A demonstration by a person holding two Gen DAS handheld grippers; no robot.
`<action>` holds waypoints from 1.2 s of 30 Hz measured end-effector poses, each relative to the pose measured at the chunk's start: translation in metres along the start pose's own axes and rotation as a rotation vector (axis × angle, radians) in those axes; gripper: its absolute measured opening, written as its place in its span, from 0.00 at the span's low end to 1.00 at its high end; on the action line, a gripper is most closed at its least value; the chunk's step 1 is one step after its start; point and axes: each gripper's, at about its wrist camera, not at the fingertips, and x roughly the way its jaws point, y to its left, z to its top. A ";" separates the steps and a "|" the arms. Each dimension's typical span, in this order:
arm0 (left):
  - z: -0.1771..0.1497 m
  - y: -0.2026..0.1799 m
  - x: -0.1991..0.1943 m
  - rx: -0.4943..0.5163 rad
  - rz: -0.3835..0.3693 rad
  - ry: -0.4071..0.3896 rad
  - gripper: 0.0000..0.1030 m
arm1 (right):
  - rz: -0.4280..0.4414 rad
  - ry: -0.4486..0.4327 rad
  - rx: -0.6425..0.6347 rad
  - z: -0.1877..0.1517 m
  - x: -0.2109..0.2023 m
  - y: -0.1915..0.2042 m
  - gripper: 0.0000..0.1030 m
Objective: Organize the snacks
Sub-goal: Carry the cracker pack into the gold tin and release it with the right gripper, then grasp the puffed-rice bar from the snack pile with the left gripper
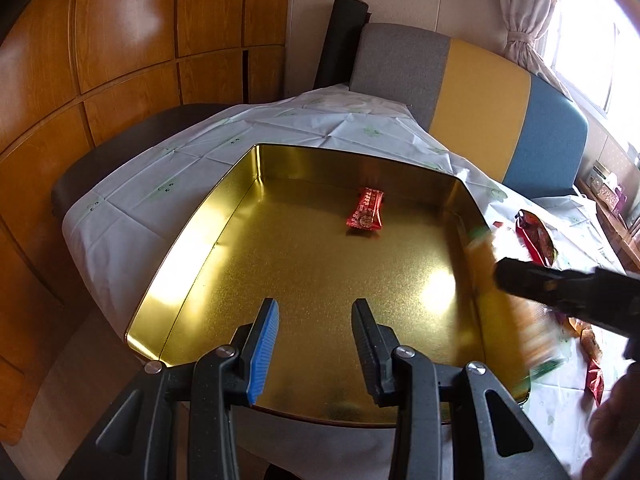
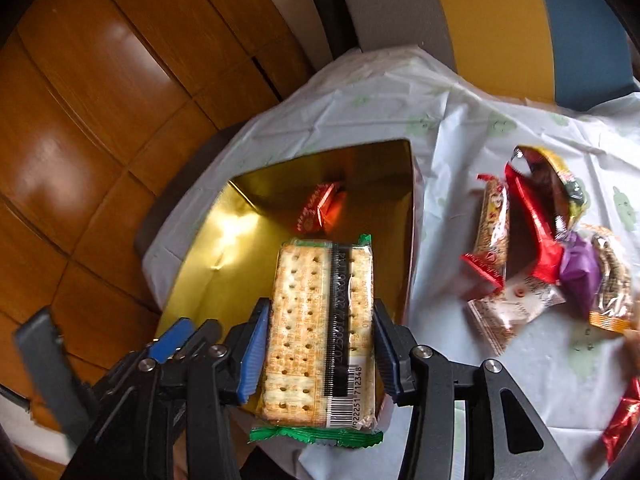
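Note:
A gold tin tray (image 1: 208,248) lies on the white tablecloth, with one small red snack packet (image 1: 366,210) inside near its far wall. My left gripper (image 1: 314,314) is open and empty above the tray's near end. My right gripper (image 2: 320,316) is shut on a cracker pack (image 2: 320,320) with green ends, held over the tray's right side (image 2: 408,216). In the left wrist view the right gripper (image 1: 560,292) comes in from the right, with the cracker pack (image 1: 516,300) blurred. The red packet (image 2: 318,208) also shows in the right wrist view.
A pile of loose snack packets (image 2: 536,240) lies on the tablecloth (image 2: 400,100) right of the tray. Another red packet (image 2: 624,416) lies at the near right. A grey, yellow and blue chair back (image 1: 472,96) stands behind the table. Wooden panels (image 1: 120,40) are at left.

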 end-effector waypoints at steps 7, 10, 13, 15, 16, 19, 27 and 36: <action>-0.001 0.001 0.003 -0.004 0.005 0.005 0.37 | -0.031 -0.028 -0.021 -0.012 0.001 -0.007 0.51; -0.002 -0.001 0.005 0.003 0.003 0.008 0.37 | -0.042 -0.041 -0.029 -0.015 -0.004 -0.011 0.51; -0.004 -0.004 0.004 0.015 0.001 0.006 0.37 | -0.063 -0.053 -0.050 -0.020 -0.008 -0.012 0.52; -0.005 -0.005 0.003 0.021 -0.003 0.007 0.37 | -0.077 -0.066 -0.064 -0.022 -0.013 -0.013 0.55; -0.005 -0.006 0.002 0.023 -0.005 0.005 0.37 | -0.087 -0.077 -0.074 -0.023 -0.016 -0.012 0.56; -0.006 -0.009 0.001 0.035 -0.010 0.002 0.37 | -0.130 -0.118 -0.117 -0.026 -0.026 -0.011 0.61; -0.006 -0.015 -0.002 0.052 -0.020 -0.003 0.37 | -0.191 -0.178 -0.172 -0.026 -0.055 -0.023 0.67; -0.007 -0.019 -0.002 0.074 -0.031 -0.001 0.37 | -0.339 -0.191 -0.184 -0.016 -0.096 -0.074 0.67</action>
